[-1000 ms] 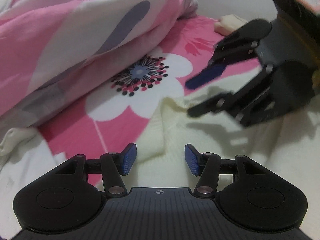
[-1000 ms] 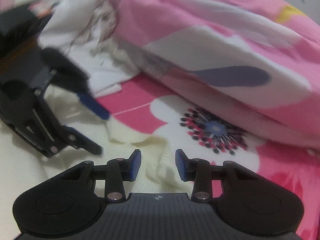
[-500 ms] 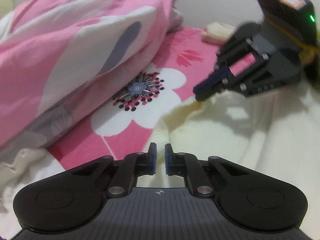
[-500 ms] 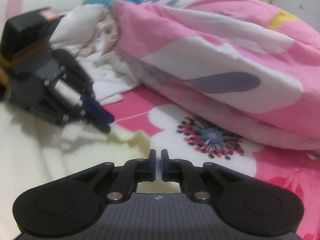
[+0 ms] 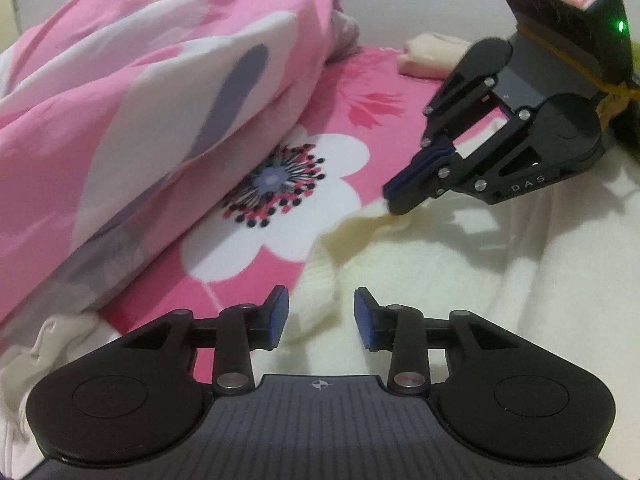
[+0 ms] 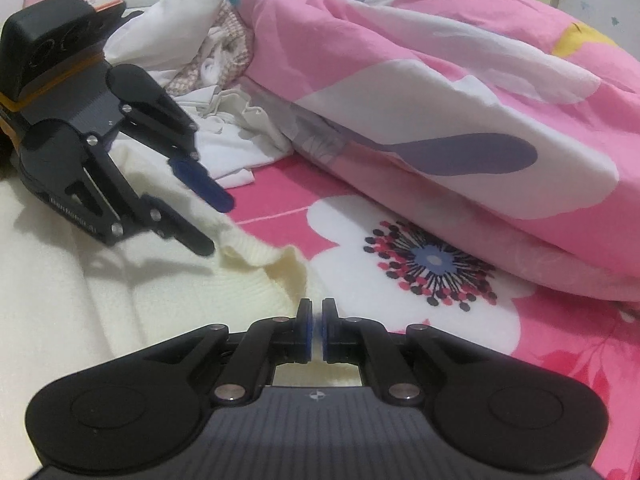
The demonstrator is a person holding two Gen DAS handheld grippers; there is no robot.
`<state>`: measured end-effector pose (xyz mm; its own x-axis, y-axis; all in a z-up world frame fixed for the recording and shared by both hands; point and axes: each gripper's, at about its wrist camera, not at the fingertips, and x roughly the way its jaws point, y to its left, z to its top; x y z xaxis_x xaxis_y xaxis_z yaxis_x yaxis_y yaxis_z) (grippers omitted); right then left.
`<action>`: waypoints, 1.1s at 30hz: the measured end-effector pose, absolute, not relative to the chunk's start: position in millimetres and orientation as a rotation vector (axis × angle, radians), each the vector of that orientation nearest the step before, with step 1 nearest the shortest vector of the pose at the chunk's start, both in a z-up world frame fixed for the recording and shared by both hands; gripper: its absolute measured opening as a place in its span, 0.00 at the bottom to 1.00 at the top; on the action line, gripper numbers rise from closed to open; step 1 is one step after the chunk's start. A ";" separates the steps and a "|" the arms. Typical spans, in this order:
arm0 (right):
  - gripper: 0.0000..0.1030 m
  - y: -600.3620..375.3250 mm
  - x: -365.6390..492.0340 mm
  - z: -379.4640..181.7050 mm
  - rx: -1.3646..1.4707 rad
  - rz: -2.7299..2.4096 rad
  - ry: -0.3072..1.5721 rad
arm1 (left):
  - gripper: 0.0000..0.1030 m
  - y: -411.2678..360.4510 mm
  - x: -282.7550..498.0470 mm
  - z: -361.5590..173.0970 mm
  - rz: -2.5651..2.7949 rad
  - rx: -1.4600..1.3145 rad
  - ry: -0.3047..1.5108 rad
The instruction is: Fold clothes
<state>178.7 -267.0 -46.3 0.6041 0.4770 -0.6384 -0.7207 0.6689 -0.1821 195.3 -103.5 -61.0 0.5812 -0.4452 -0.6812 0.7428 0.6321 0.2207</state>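
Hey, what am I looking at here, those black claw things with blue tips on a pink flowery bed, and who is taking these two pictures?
They are two hand-held grippers a person uses to fold clothes; each carries a camera looking out along its own jaws. One picture comes from the left gripper, the other from the right gripper, so each also catches its partner off to the side. On the pink flowered sheet lies a cream knit garment, beside a bunched pink duvet and some white clothes. The right gripper's jaws are shut on the cream knit garment's edge. The left gripper's jaws are opening, with the knit's hem lying between them.
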 end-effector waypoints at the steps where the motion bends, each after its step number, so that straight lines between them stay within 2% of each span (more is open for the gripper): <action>1: 0.04 -267.1 178.7 -46.4 -0.449 0.720 0.590 | 0.35 -110.3 197.9 -65.0 -0.729 0.543 0.639; 2: 0.04 -267.3 178.6 -46.5 -0.445 0.720 0.590 | 0.35 -115.5 200.8 -68.8 -0.722 0.558 0.652; 4: 0.04 -267.6 178.5 -47.5 -0.437 0.717 0.593 | 0.27 -122.0 204.8 -73.6 -0.703 0.581 0.661; 5: 0.04 -267.8 178.5 -48.1 -0.433 0.716 0.594 | 0.11 -122.9 204.3 -73.3 -0.694 0.589 0.650; 8: 0.04 -267.6 178.4 -50.4 -0.428 0.711 0.602 | 0.02 -116.9 194.3 -65.9 -0.672 0.619 0.585; 11: 0.04 -267.4 180.0 -53.2 -0.427 0.702 0.616 | 0.01 -106.5 179.6 -59.9 -0.674 0.676 0.542; 19: 0.04 -267.8 182.1 -55.9 -0.431 0.688 0.668 | 0.01 -102.8 167.2 -80.9 -0.750 0.783 0.604; 27: 0.06 -278.5 193.7 -9.6 -0.334 0.671 0.652 | 0.01 -98.1 179.1 -80.5 -0.768 0.778 0.608; 33: 0.06 -245.0 211.2 -32.8 -0.369 0.738 0.739 | 0.01 -95.8 183.3 -79.4 -0.766 0.760 0.612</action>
<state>211.2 -245.0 -32.8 0.5079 0.4728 -0.7201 -0.7191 0.6929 -0.0523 183.3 -95.8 -79.4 0.5776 -0.3802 -0.7224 0.7885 0.4888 0.3732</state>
